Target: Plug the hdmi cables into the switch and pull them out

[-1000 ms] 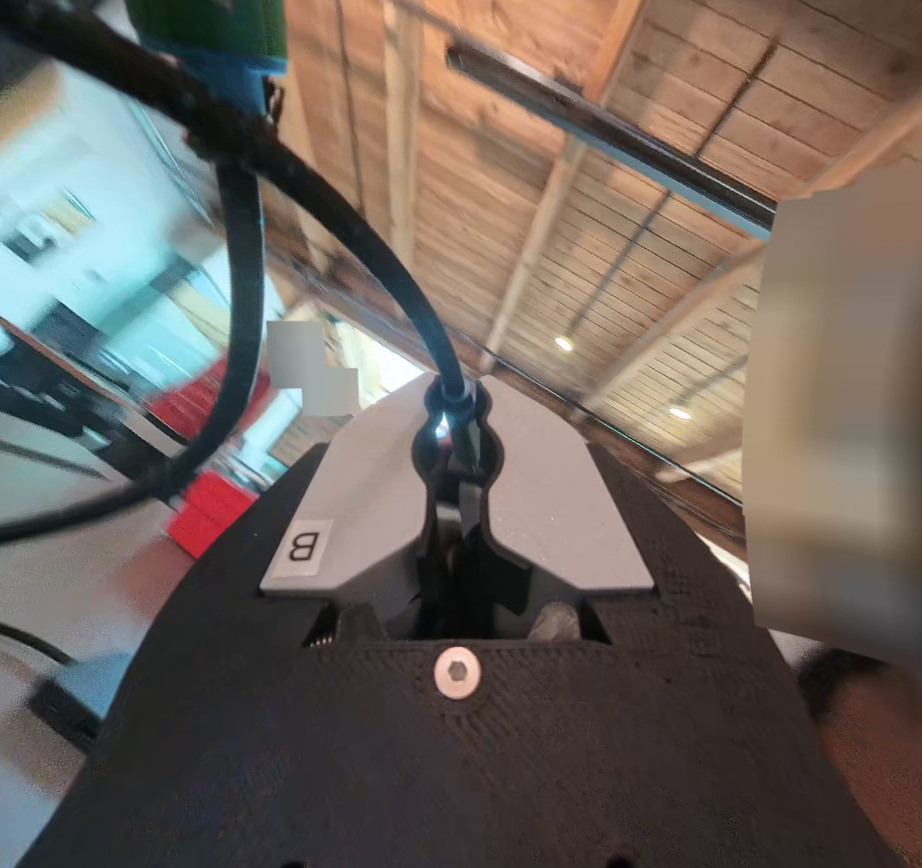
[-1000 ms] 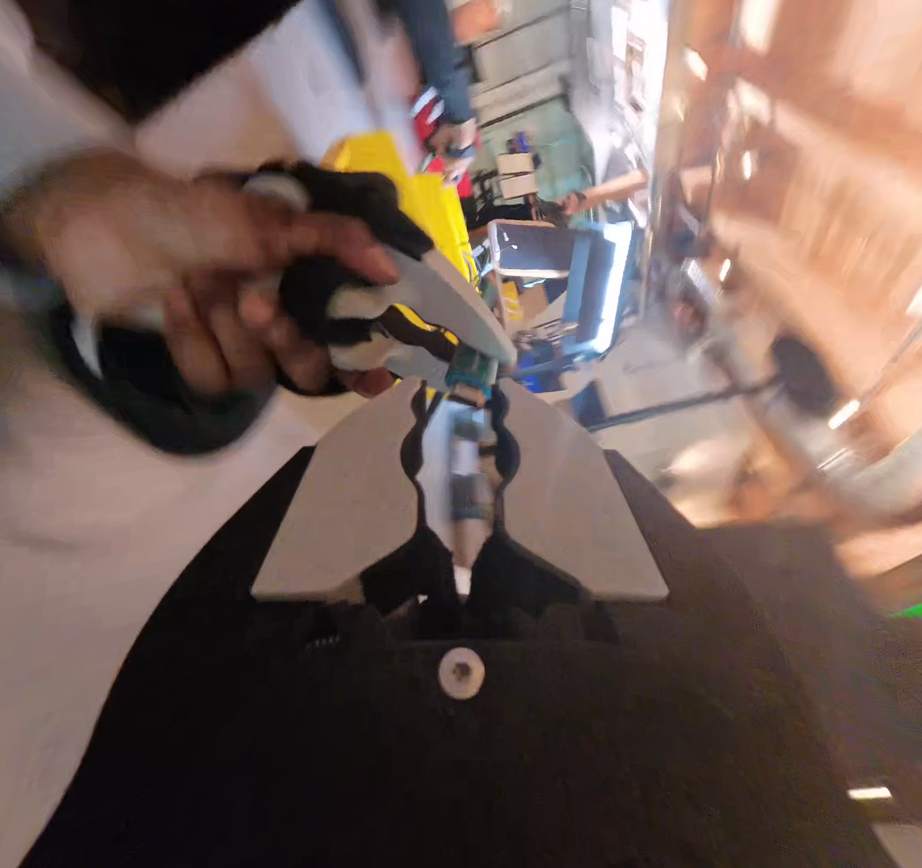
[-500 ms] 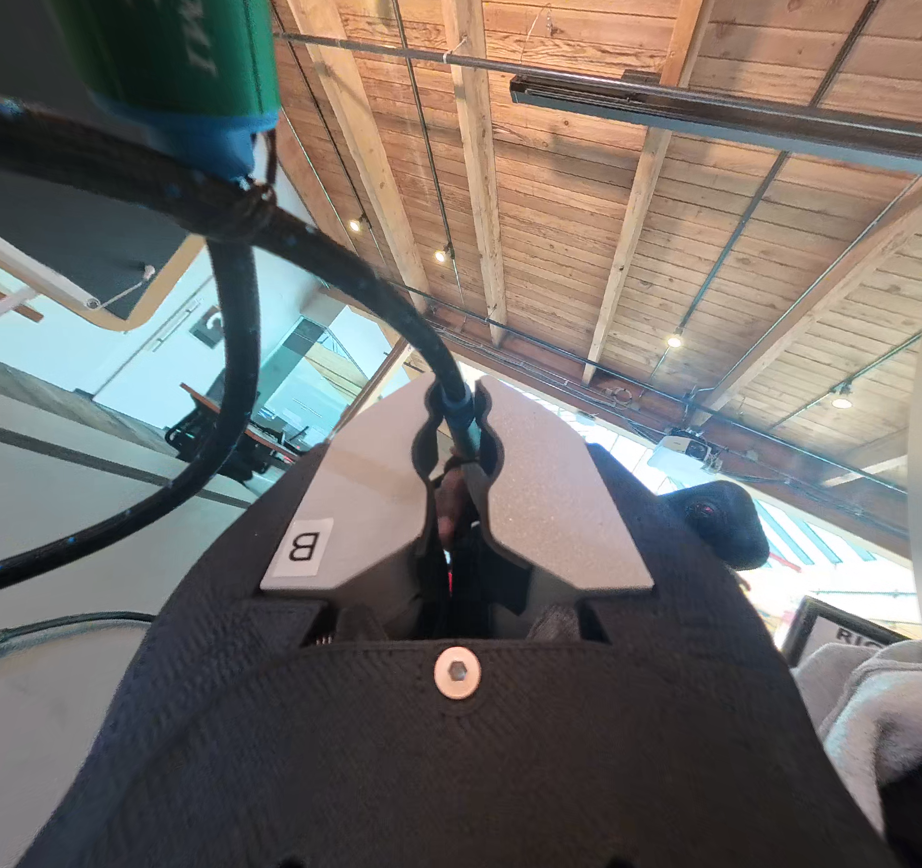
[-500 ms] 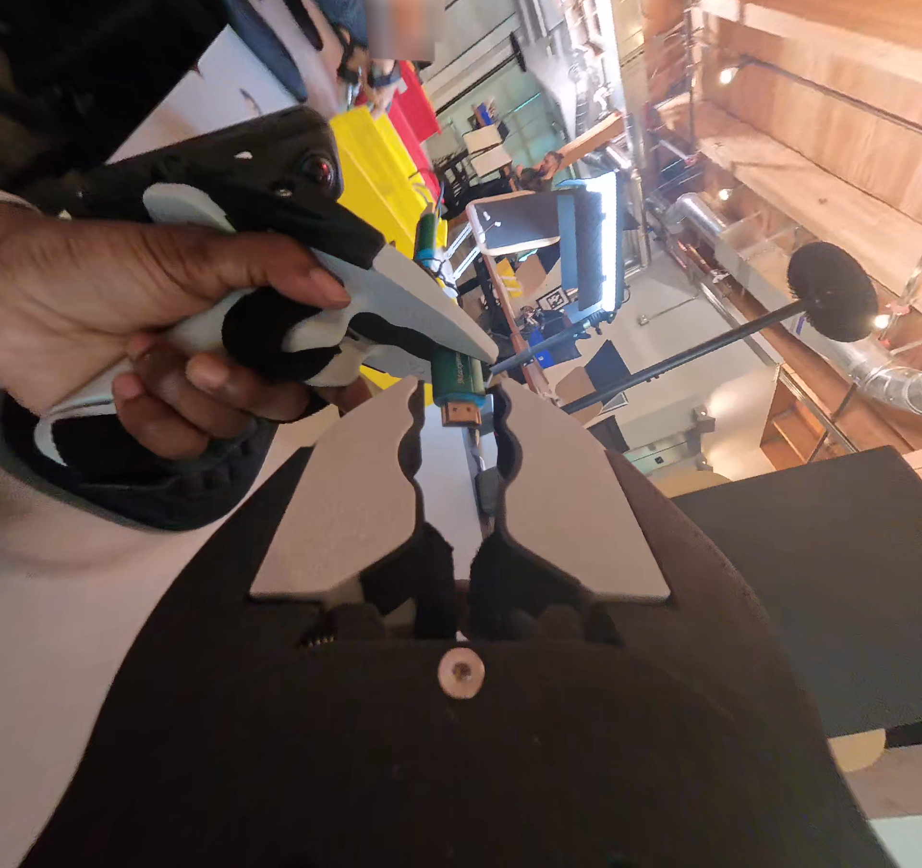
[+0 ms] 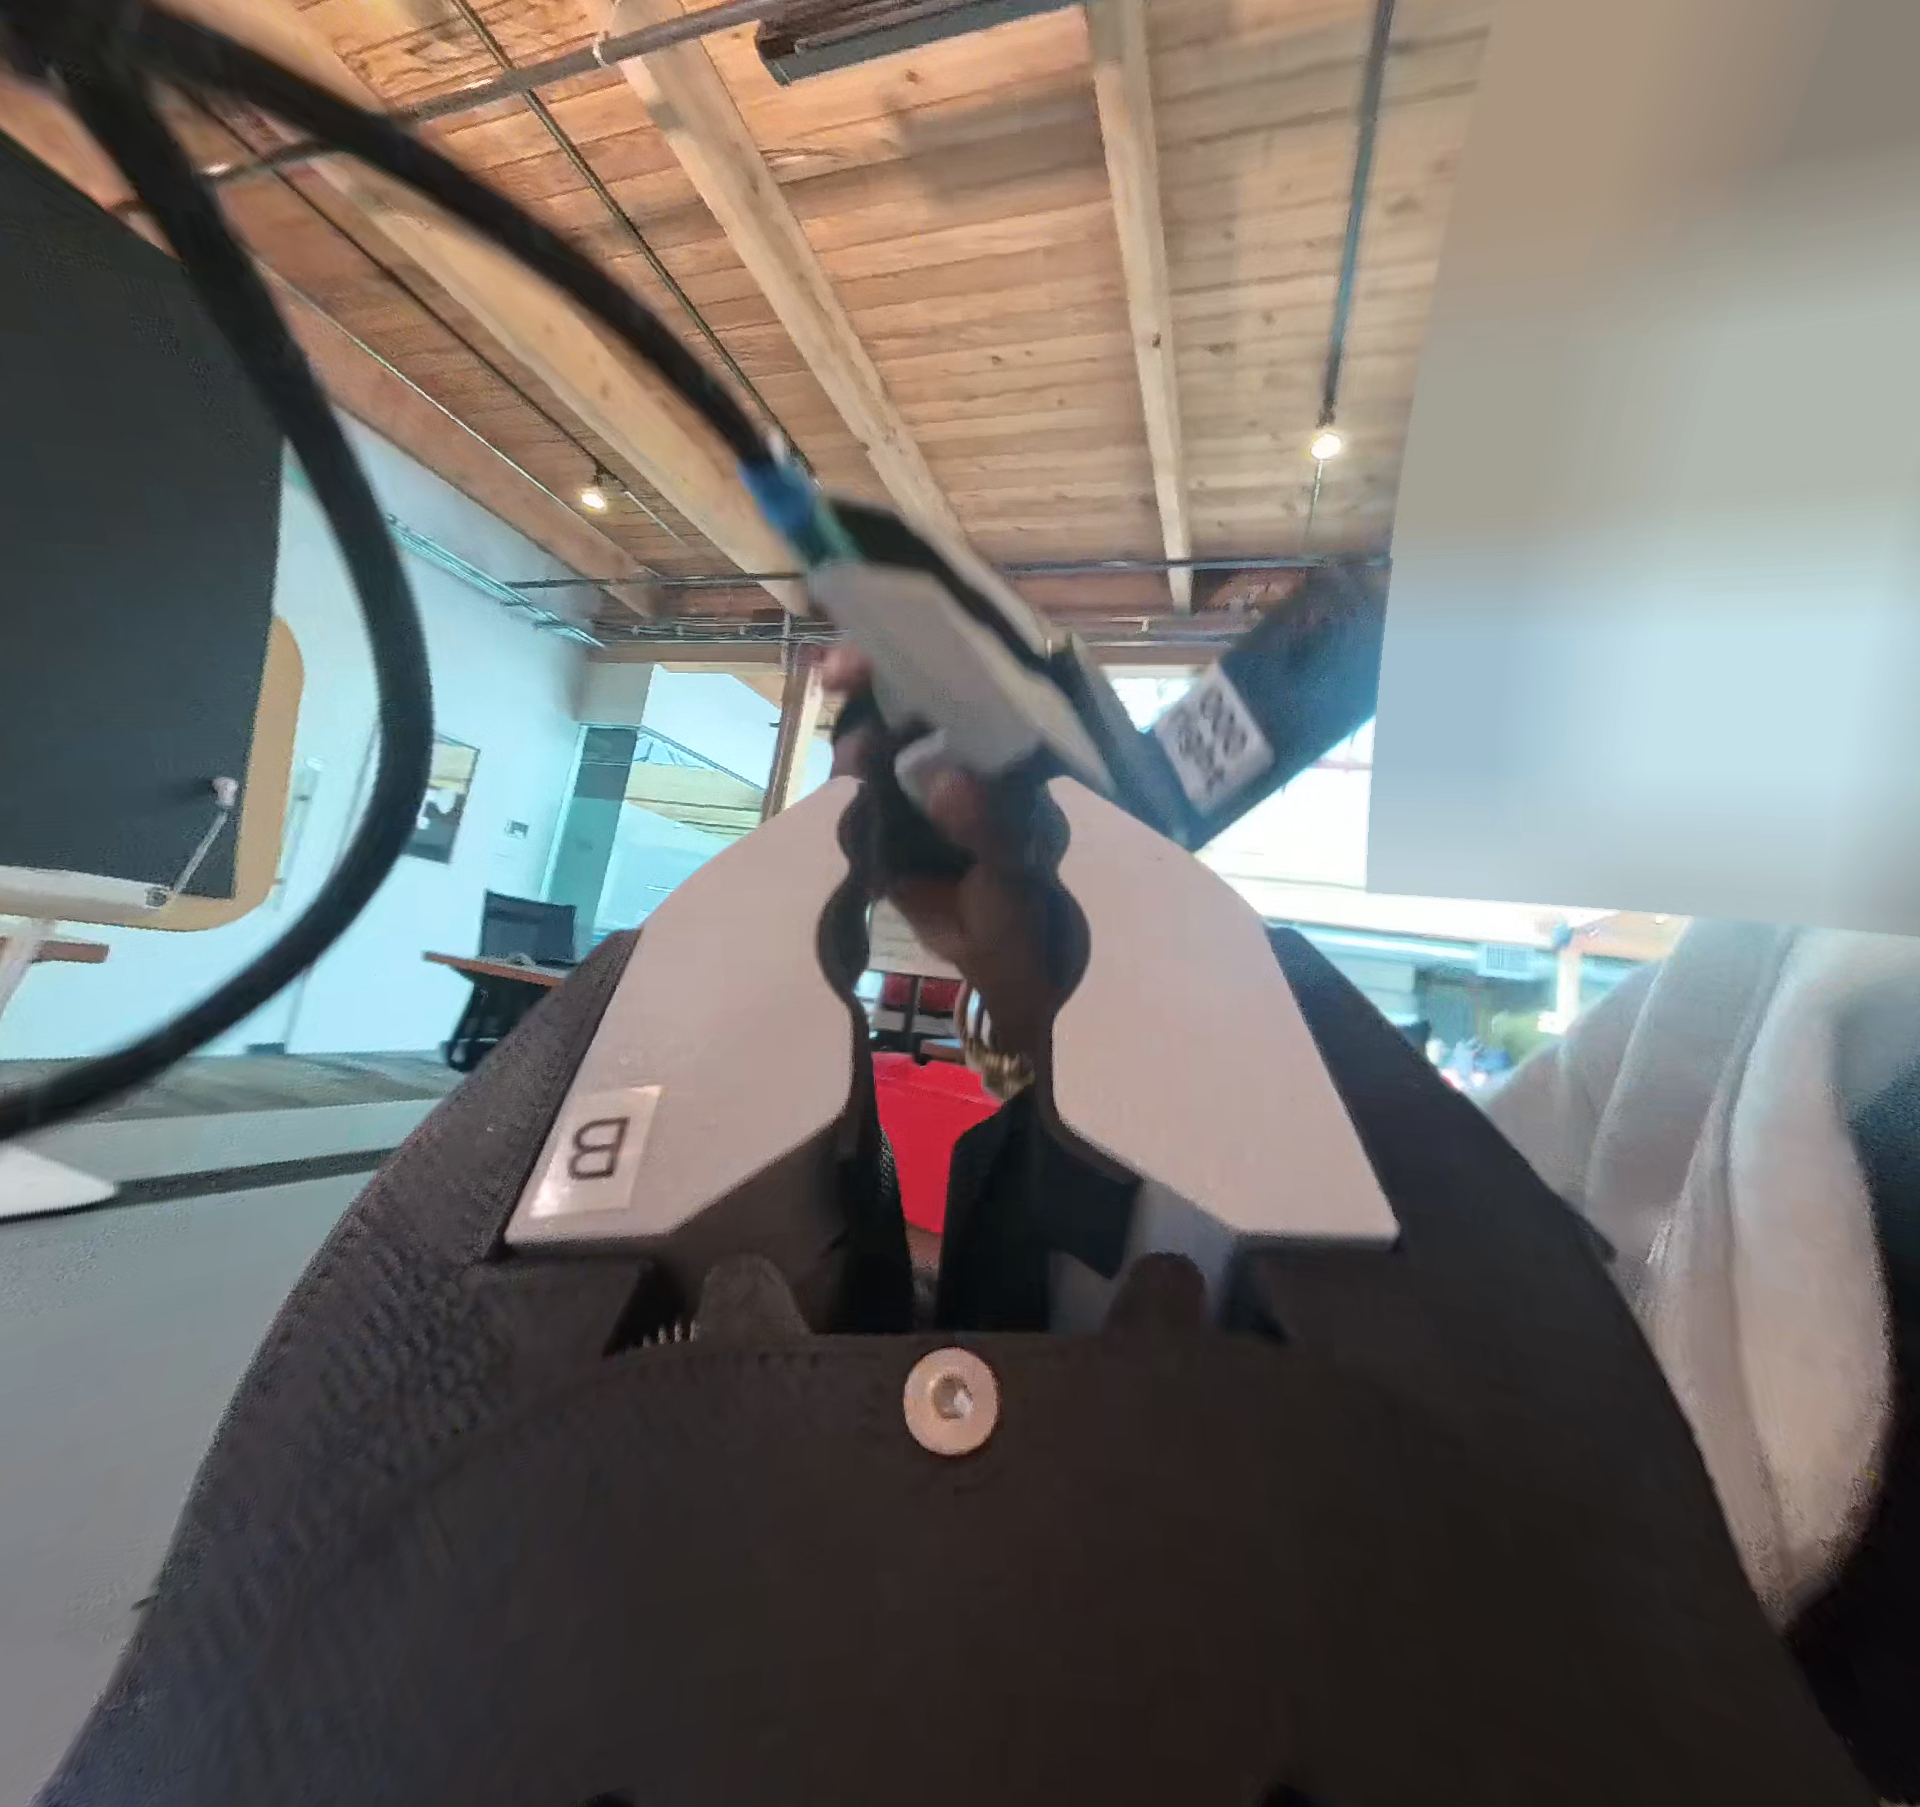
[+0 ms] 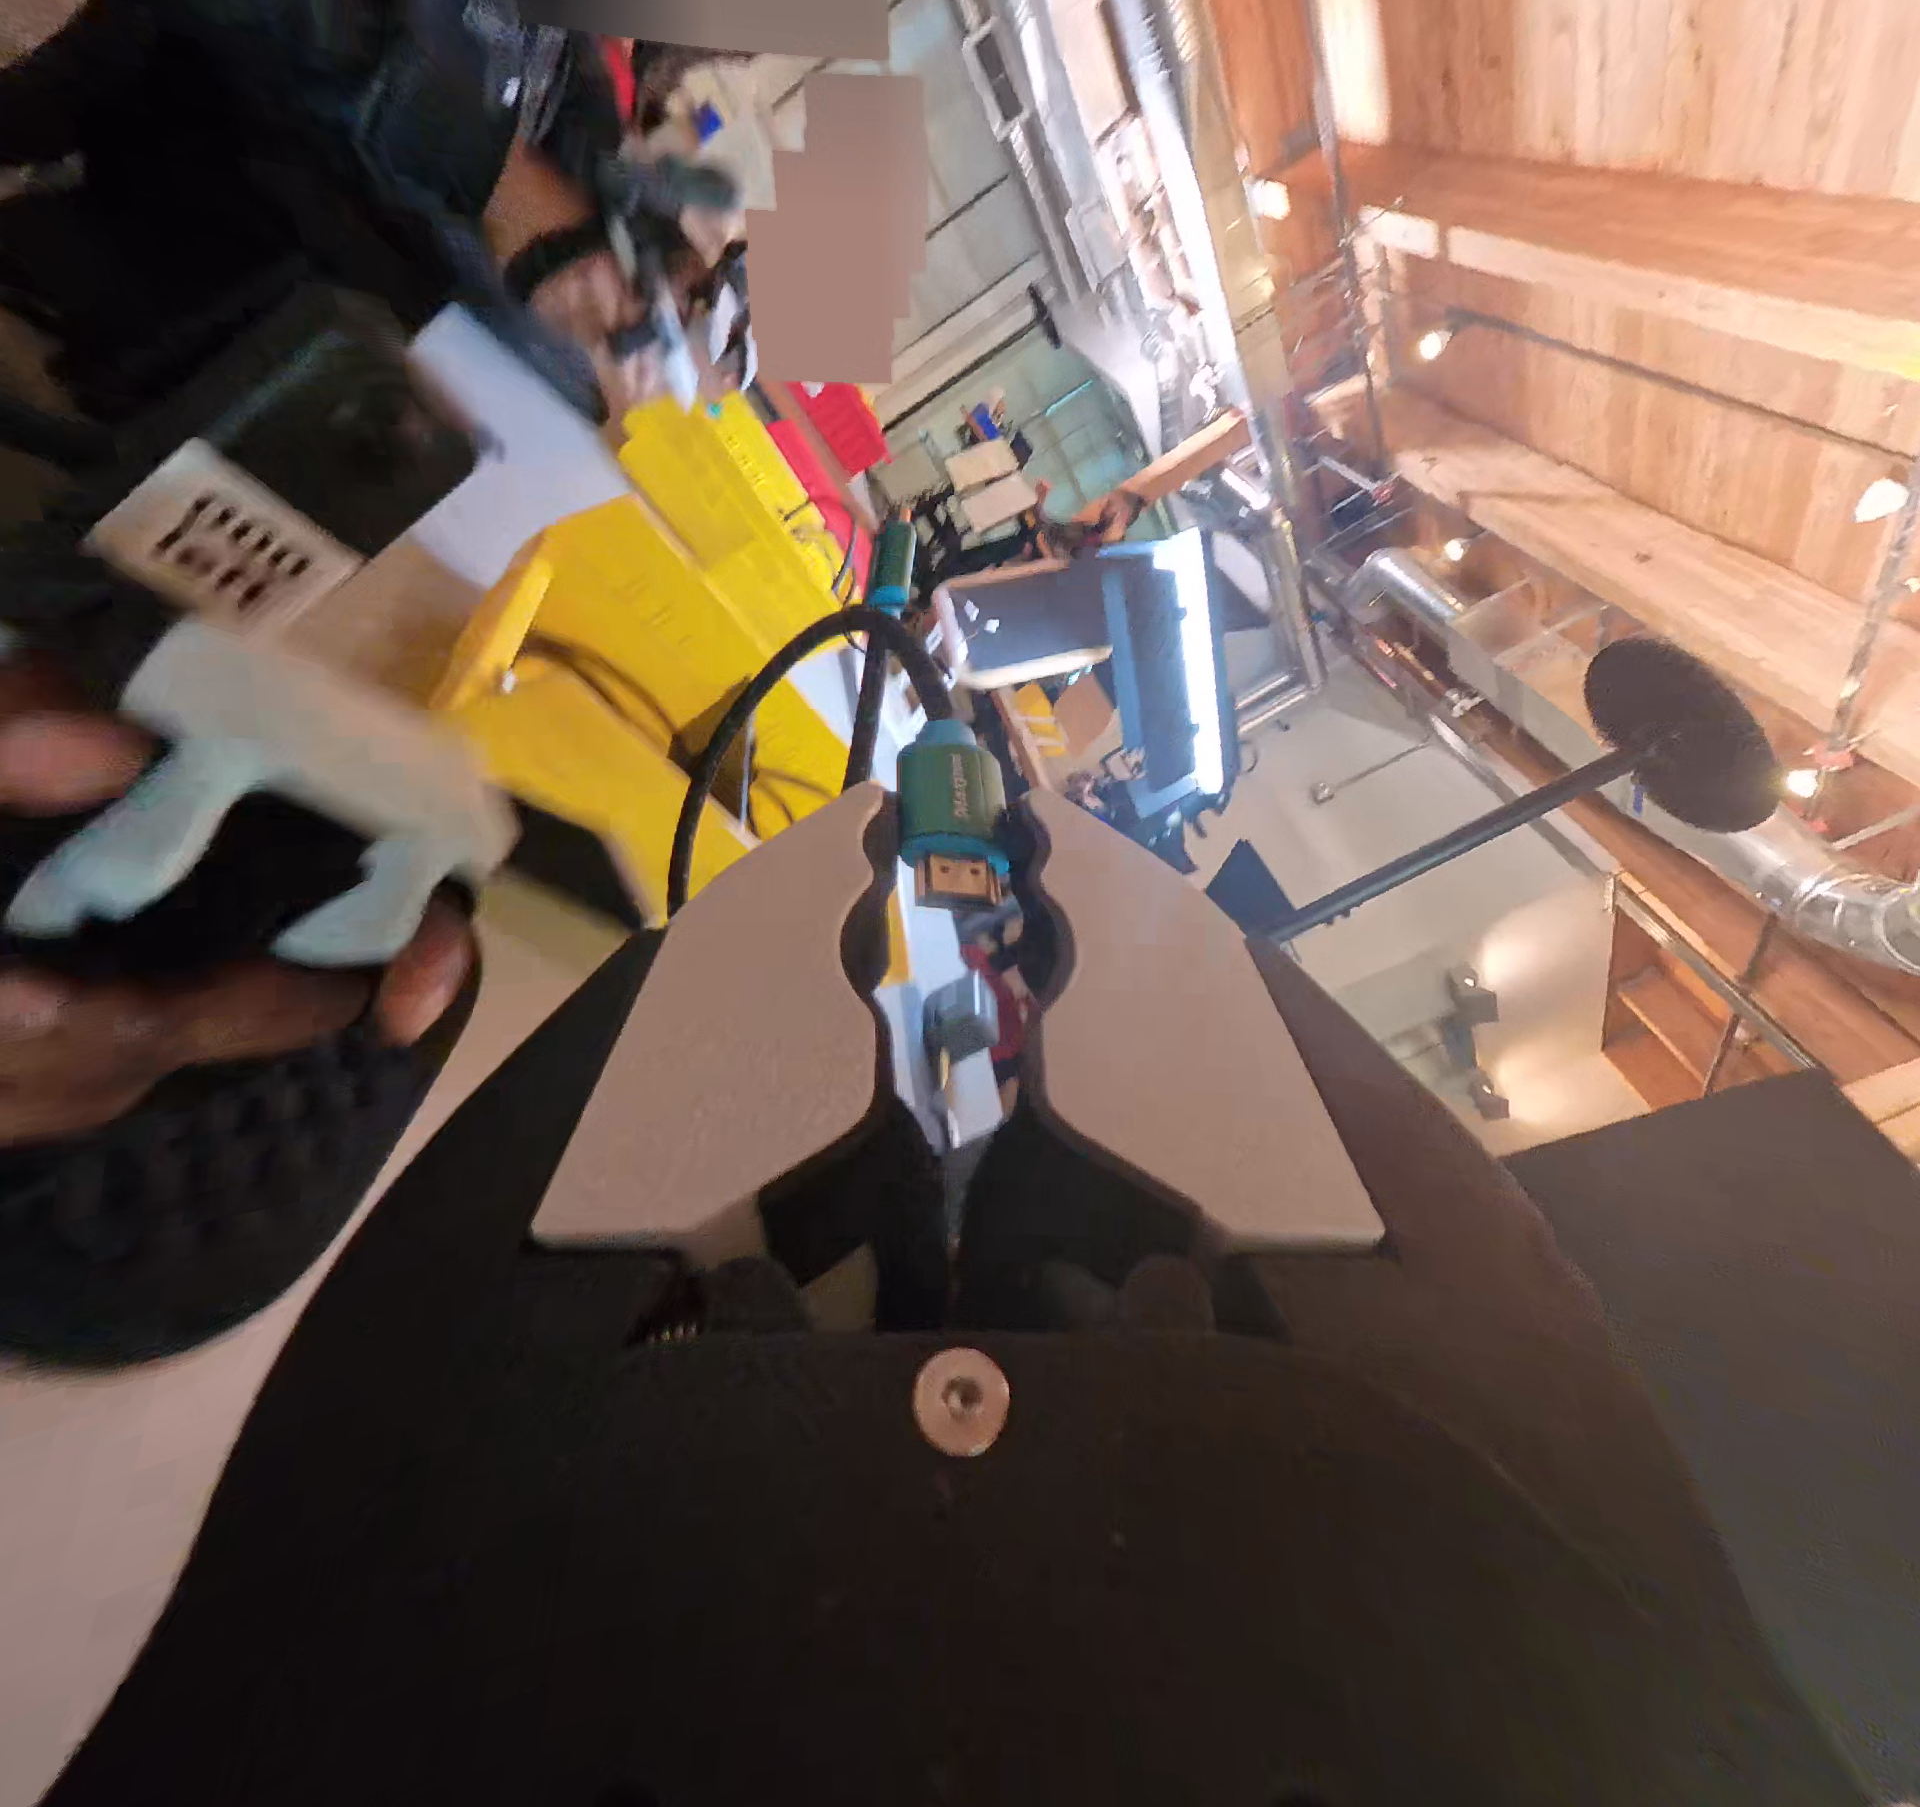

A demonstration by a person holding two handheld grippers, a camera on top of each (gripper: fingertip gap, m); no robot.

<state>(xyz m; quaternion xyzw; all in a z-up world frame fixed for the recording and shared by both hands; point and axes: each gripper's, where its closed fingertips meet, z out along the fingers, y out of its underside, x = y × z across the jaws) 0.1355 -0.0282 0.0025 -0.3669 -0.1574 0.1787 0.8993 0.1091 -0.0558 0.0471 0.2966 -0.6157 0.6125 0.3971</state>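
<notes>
Wooden ceiling, one black cable

Green plug (gold tip) between jaws — blocking.

Black cable cut off at left edge, far hand-held gripper perhaps motion-blurred

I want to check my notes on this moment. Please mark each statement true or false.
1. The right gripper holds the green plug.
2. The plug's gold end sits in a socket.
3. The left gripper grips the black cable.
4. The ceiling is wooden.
1. True. The right gripper has the plug between its fingertips.
2. False. The gold end is bare, in the air between the fingers.
3. False. The left gripper is open with nothing in it; the cable loops off to its left.
4. True. The ceiling is of wooden planks and beams.
</notes>
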